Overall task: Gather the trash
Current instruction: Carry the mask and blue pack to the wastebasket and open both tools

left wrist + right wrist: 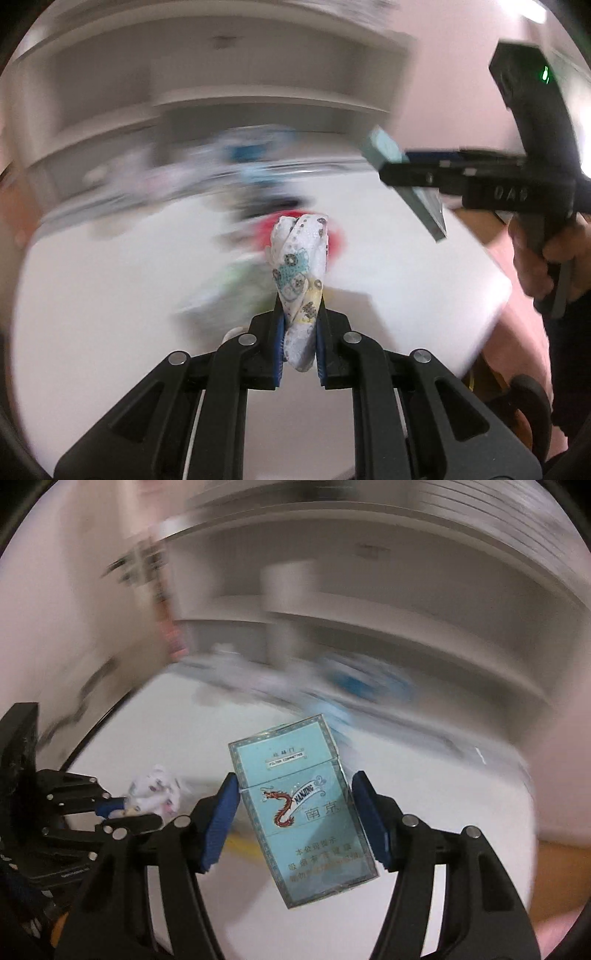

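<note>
My left gripper (300, 314) is shut on a crumpled white tissue (301, 273) printed with teal and yellow cartoon figures, held above the white table (110, 314). My right gripper (295, 797) is shut on a light blue cigarette pack (299, 808) with a red dragon, held tilted over the table (461, 797). In the left wrist view the right gripper (413, 173) shows at the upper right with the pack (406, 181) seen edge-on. In the right wrist view the left gripper (122, 808) shows at the left with the tissue (155, 790).
Blurred items lie on the table beyond the tissue: something red (336, 236), something green and white (236, 284), and blue and white things (243, 155) along the far edge. Grey shelving (221, 85) stands behind. The table's right corner (495, 295) is near.
</note>
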A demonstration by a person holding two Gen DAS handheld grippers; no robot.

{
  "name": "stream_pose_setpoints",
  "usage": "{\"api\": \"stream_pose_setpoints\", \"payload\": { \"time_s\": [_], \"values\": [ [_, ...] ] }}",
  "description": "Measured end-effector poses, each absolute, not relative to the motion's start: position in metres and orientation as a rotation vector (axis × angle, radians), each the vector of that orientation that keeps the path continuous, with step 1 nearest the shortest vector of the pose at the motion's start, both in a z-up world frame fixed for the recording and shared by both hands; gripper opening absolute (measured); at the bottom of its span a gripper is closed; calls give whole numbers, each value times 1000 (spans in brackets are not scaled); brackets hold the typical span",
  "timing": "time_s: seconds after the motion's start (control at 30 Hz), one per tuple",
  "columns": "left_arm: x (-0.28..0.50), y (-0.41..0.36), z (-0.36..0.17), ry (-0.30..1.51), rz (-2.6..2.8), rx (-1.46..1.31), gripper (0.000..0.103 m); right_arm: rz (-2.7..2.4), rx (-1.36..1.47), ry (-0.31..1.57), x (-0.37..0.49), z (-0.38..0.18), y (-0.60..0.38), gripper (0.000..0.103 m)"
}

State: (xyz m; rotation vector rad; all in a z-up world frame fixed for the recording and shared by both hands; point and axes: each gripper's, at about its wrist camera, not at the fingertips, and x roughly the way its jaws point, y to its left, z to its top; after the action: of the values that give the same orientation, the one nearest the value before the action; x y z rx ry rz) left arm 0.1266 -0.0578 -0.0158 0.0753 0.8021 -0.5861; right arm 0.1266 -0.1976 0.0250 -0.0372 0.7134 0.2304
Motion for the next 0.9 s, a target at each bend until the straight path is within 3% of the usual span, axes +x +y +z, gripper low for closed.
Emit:
{"api": "stream_pose_setpoints", "payload": {
  "time_s": [0.23,0.47,0.7,0.9],
  "values": [
    [80,-242,-23,814,-998,211,13,-242,337,715,-39,-49,-395,62],
    [5,-392,-67,869,-1349,305,13,-569,695,749,-184,-155,-508,62],
    [-29,-488,-193,1090,-1410,422,13,-641,950,906,-226,-257,-558,62],
    [-28,-521,-255,1223,-1373,463,13,-625,1005,953,-226,-284,-571,62]
  ]
}}
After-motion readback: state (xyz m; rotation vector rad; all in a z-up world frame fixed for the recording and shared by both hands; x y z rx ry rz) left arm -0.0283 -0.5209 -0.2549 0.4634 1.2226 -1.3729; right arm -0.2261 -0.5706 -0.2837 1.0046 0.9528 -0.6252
